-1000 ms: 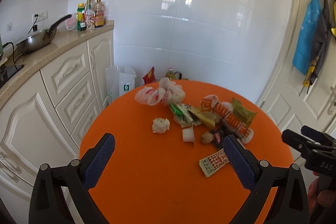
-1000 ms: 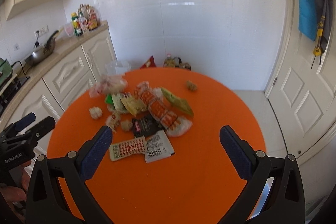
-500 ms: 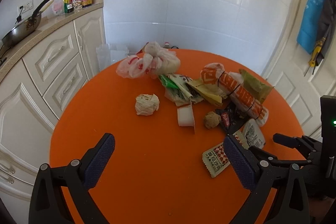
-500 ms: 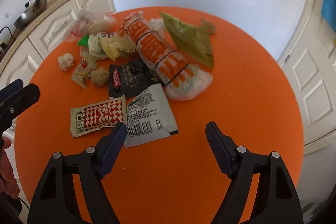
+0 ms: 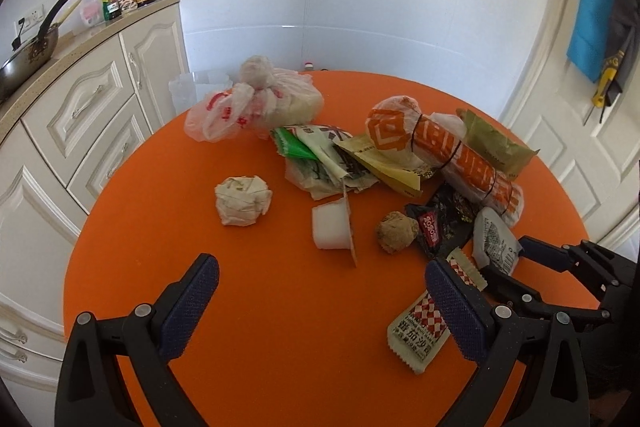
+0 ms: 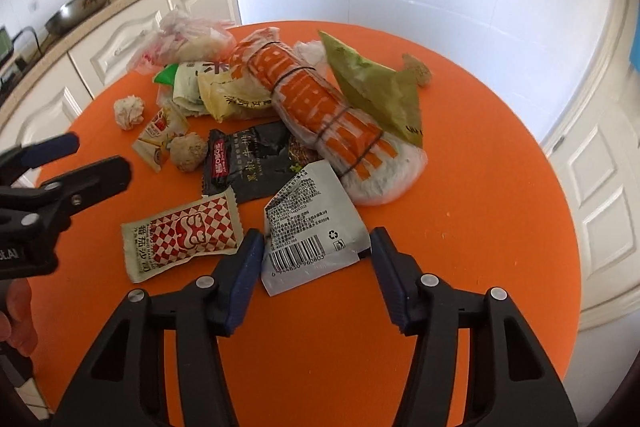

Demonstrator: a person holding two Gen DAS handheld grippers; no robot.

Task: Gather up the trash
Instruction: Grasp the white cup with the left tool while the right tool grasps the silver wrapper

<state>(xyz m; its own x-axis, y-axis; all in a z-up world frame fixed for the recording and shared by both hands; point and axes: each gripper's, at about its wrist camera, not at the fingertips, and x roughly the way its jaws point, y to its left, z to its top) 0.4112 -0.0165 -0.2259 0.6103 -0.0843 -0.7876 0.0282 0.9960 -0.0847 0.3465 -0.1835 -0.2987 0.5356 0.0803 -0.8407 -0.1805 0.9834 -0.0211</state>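
Note:
A heap of trash lies on the round orange table (image 5: 260, 327). My right gripper (image 6: 316, 253) is low over the near edge of a grey barcode packet (image 6: 312, 223). Its jaws are closing, with the packet between the pads; I see no firm press. Left of it lies a red-and-white checkered sachet (image 6: 184, 235). My left gripper (image 5: 320, 269) hangs open over bare table, just short of a tipped white cup (image 5: 330, 229) and a brown ball (image 5: 396, 237). A crumpled paper ball (image 5: 242, 201) sits further left. Seen from the left wrist, the right gripper (image 5: 506, 261) is at the packet (image 5: 494, 239).
Behind are a black wrapper (image 6: 256, 159), an orange-printed bag roll (image 6: 316, 107), a green bag (image 6: 376, 91) and a tied plastic bag (image 5: 256, 103). Cream cabinets (image 5: 80, 115) with a wok (image 5: 28, 55) stand left, a white door (image 5: 580, 131) right.
Both grippers have come down closer to the table and the trash. The right jaws have narrowed from wide open to either side of the grey packet. The left jaws stay wide.

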